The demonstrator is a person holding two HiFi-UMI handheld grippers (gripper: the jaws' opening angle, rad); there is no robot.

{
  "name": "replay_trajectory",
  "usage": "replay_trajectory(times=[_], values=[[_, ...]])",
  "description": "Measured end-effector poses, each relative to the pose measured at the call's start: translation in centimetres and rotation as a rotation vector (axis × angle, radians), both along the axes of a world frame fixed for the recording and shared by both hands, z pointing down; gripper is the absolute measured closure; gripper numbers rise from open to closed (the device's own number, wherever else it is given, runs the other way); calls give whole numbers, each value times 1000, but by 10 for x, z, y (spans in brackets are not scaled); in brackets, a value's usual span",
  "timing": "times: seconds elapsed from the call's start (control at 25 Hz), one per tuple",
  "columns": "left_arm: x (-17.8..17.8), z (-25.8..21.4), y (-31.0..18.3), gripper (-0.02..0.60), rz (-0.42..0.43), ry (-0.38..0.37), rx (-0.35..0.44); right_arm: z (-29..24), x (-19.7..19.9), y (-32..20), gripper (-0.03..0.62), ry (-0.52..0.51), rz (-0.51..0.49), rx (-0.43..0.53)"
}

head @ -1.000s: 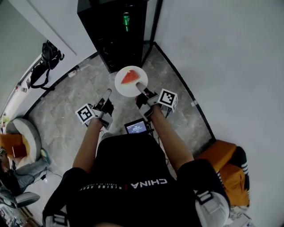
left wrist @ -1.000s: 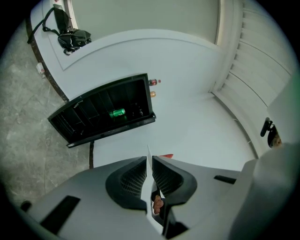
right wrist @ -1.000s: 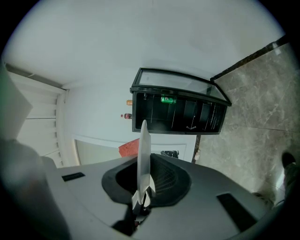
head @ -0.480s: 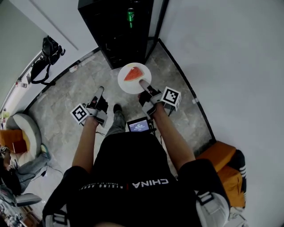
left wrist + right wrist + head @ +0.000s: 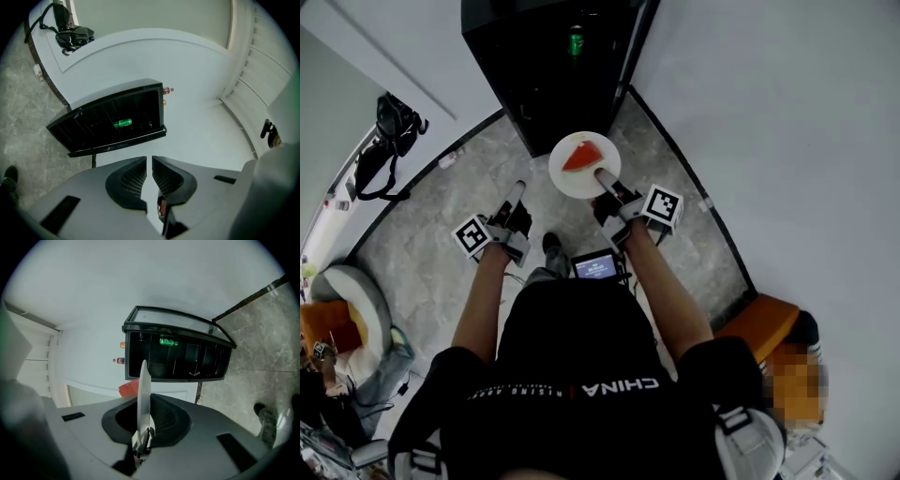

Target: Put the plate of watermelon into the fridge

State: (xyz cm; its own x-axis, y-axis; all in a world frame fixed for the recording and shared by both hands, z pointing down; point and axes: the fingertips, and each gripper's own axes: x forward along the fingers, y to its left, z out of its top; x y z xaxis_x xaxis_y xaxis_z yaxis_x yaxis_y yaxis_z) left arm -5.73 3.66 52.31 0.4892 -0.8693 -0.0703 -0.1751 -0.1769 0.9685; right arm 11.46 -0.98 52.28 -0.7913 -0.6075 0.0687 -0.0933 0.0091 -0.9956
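Plate [image 5: 584, 165], white, rim pinched in the right gripper [image 5: 606, 178], jaws clamped on the near edge. Rest of the plate sticks out past the jaw tips, roughly level. Watermelon slice [image 5: 581, 156] on top, beyond the tips, not touching them. In the right gripper view the plate [image 5: 142, 394] shows edge-on between the pads, and the watermelon [image 5: 127, 388] peeks out to one side of it.

Black fridge [image 5: 553, 66] is straight ahead of the right jaws, door open, dark shelves visible, and the plate is just short of its front. Green can [image 5: 576, 39] on a shelf inside.

Left gripper [image 5: 517, 192] is beside the plate, apart from it. Its jaws are nearly together, a thin slit only, with nothing in it. Fridge [image 5: 112, 122] and can [image 5: 123, 123] lie ahead of those tips.

Grey stone floor [image 5: 431, 253] is below both grippers. Black bag [image 5: 380, 141] sits far off on the left gripper's side, by the wall.
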Motion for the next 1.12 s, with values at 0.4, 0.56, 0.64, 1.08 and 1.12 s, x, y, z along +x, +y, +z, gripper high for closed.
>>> replay_trajectory(times=[0.4, 0.56, 0.64, 1.08, 1.12], values=[[-45, -9, -49, 538, 80, 4, 19, -11, -48, -46, 563, 37, 62, 13], [-58, -11, -60, 538, 98, 15, 23, -15, -63, -57, 562, 27, 81, 19], [-62, -8, -64, 538, 107, 16, 21, -16, -69, -60, 562, 25, 86, 23], [-48, 2, -80, 538, 179, 10, 8, -7, -76, -78, 563, 31, 91, -5], [-46, 3, -83, 538, 183, 6, 7, -5, -75, -81, 563, 28, 89, -10]])
